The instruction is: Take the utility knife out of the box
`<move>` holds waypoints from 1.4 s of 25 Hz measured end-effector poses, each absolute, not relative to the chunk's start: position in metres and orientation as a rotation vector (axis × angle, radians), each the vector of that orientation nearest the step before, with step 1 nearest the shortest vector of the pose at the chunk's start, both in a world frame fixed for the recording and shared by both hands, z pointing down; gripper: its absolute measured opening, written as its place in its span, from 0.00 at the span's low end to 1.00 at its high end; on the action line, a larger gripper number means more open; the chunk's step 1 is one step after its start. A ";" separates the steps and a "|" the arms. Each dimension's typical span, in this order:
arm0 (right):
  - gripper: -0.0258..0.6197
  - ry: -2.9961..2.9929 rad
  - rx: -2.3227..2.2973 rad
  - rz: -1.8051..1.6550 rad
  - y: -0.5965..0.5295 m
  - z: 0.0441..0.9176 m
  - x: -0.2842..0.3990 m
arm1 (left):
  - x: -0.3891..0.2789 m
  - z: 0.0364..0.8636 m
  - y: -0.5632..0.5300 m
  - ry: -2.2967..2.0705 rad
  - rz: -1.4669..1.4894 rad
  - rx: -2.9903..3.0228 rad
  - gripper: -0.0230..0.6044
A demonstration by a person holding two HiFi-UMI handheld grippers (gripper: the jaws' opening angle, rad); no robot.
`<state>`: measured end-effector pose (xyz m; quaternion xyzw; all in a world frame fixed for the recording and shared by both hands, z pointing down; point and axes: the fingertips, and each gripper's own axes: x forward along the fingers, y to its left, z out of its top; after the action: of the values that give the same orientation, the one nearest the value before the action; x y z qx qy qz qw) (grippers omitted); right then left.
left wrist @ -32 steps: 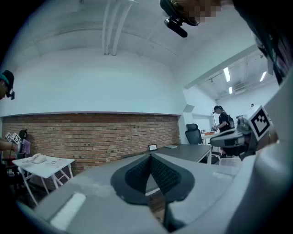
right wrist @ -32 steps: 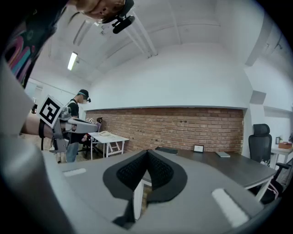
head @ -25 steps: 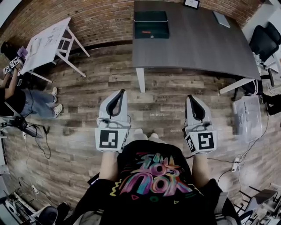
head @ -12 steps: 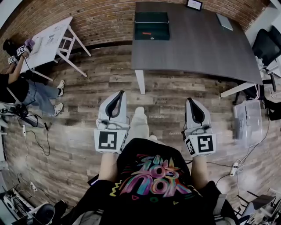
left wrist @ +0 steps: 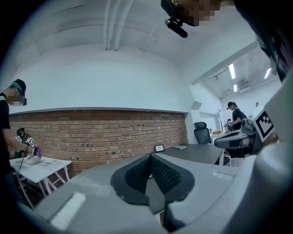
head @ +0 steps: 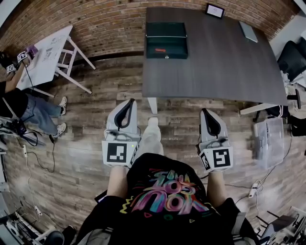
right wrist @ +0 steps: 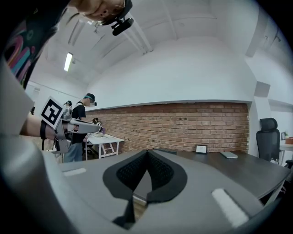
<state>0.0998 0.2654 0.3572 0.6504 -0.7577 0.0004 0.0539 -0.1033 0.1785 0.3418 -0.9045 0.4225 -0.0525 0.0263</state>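
Observation:
A dark green box (head: 166,40) lies closed on the far left part of the grey table (head: 215,62). A small red mark (head: 160,50) shows on its lid; no utility knife is visible. My left gripper (head: 132,100) and right gripper (head: 205,110) are held level over the wood floor, short of the table's near edge. Both are shut with nothing between the jaws. The left gripper view shows its shut jaws (left wrist: 150,156) and the table (left wrist: 192,153) beyond at the right. In the right gripper view the shut jaws (right wrist: 146,152) point along the table (right wrist: 238,167) toward the brick wall.
A small framed screen (head: 214,10) and a thin grey slab (head: 248,31) lie on the table's far end. A white folding table (head: 45,57) and a seated person (head: 19,103) are at the left. An office chair (head: 292,57), a plastic bin (head: 267,135) and floor cables are at the right.
Both grippers have moved forward together toward the table, which now sits nearer in the head view. A foot has stepped forward between them. The jaws stayed shut.

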 end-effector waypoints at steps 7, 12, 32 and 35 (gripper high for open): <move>0.04 -2.288 1.991 0.008 0.176 0.350 0.112 | -0.083 0.337 0.090 1.265 -0.177 -2.831 0.04; 0.04 -2.270 2.002 0.023 0.111 0.352 0.114 | -0.078 0.340 0.027 1.246 -0.195 -2.861 0.04; 0.04 -2.238 2.010 0.030 -0.023 0.344 0.143 | -0.049 0.347 -0.100 1.207 -0.202 -2.920 0.04; 0.04 -2.271 1.979 0.028 -0.036 0.343 0.150 | -0.044 0.344 -0.112 1.253 -0.192 -2.900 0.04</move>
<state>0.1499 -0.0359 0.3434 0.6556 -0.7523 0.0092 0.0647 -0.0437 -0.1119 0.3441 -0.9162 0.3958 -0.0607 -0.0118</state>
